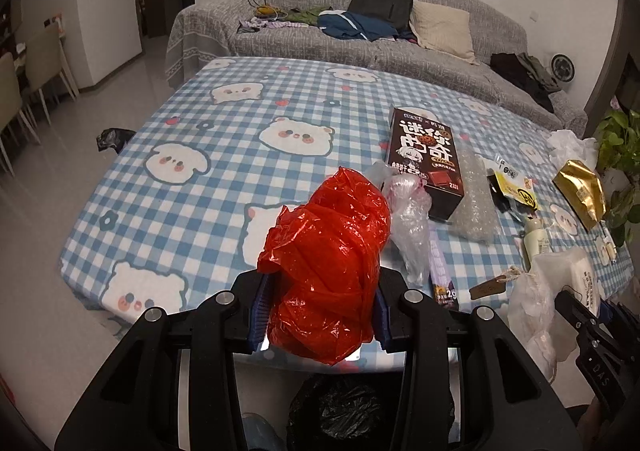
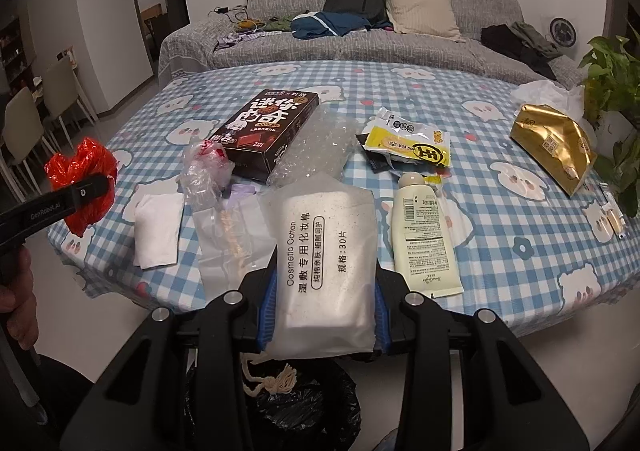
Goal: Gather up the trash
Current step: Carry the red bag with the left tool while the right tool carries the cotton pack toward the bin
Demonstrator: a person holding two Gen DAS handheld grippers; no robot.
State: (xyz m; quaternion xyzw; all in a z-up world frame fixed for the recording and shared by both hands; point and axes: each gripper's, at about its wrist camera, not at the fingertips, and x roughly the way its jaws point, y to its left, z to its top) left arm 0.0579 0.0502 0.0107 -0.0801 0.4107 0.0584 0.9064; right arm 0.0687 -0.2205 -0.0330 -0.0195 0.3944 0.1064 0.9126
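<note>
My left gripper [image 1: 320,311] is shut on a crumpled red plastic bag [image 1: 332,251] at the table's near edge, above a black-lined bin [image 1: 360,411]. My right gripper [image 2: 322,311] is shut on a white cosmetic cotton pouch [image 2: 328,251] with a drawstring, above the same bin [image 2: 304,407]. The red bag also shows at the left of the right wrist view [image 2: 84,175]. The pouch and right gripper show at the right of the left wrist view [image 1: 560,283].
On the checked tablecloth [image 2: 500,219] lie a dark cookie box [image 2: 268,131], bubble wrap [image 2: 316,155], a clear crumpled bag [image 2: 206,175], a white tissue [image 2: 156,231], a yellow wrapper [image 2: 408,147], a cream tube [image 2: 424,239] and a gold pouch [image 2: 556,147]. A sofa stands behind.
</note>
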